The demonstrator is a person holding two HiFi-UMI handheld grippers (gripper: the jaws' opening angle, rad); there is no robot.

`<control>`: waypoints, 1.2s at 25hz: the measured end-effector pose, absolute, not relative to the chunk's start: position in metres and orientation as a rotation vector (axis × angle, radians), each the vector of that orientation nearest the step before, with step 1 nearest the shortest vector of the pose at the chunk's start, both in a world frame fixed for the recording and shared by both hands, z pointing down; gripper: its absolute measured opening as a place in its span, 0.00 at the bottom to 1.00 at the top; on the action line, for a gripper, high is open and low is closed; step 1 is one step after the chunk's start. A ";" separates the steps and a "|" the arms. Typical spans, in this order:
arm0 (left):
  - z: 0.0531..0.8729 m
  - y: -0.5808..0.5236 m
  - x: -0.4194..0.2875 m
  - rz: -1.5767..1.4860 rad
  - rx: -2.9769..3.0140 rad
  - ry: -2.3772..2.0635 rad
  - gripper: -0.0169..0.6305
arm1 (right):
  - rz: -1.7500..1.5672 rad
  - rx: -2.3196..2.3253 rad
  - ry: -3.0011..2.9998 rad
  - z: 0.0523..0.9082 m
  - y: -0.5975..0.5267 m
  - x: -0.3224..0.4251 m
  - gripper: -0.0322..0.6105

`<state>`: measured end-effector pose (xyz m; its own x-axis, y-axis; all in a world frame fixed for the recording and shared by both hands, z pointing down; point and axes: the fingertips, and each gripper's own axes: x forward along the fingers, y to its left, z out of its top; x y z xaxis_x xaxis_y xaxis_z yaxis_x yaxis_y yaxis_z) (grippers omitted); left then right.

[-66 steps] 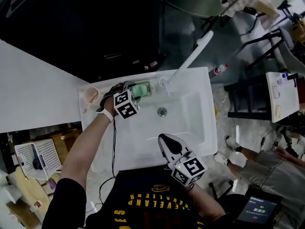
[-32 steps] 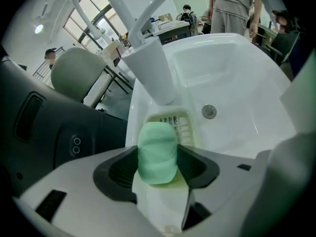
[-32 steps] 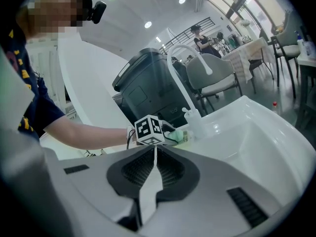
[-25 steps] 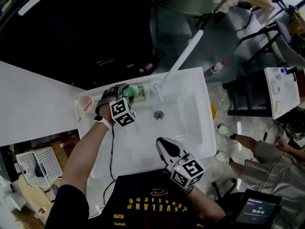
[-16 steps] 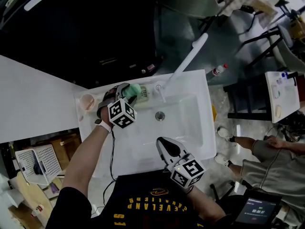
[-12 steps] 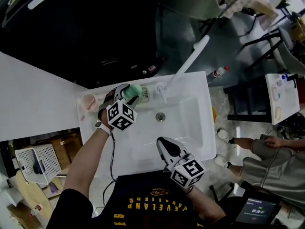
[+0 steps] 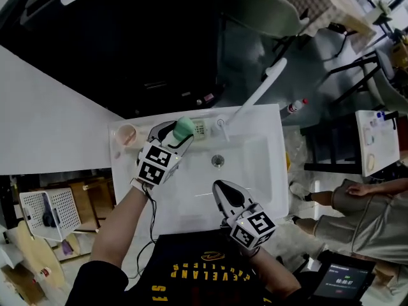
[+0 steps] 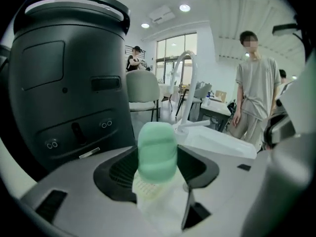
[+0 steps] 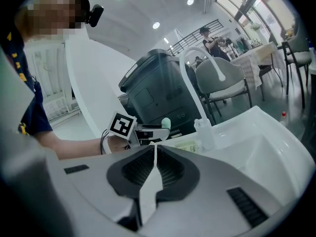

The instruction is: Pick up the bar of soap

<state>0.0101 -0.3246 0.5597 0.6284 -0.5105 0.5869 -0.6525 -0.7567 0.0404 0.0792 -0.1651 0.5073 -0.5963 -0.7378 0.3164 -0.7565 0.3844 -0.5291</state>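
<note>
Left claw [image 7: 181, 132] holds the green soap [image 7: 184, 126] above the soap dish [image 7: 200, 130].

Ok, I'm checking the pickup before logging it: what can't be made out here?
- Gap between rounded green soap bar and pale slotted soap dish: head view, left gripper covers it.
- Small pinkish round thing at the white sink's corner: head view, too small to identify.
</note>
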 end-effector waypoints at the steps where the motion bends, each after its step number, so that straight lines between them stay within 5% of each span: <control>1: 0.555 -0.321 0.009 0.780 2.591 -0.947 0.43 | 1.006 1.399 -2.595 0.505 -0.167 0.079 0.09; 30: 0.429 -0.185 -0.020 0.275 2.509 -1.019 0.43 | 0.746 1.447 -2.677 0.427 -0.168 0.078 0.09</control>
<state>-0.0198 -0.1851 0.4291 0.7123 -0.6190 0.3308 -0.7014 -0.6450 0.3034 0.0785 -0.1678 0.4269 -0.5733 -0.7872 0.2272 -0.7912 0.4598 -0.4032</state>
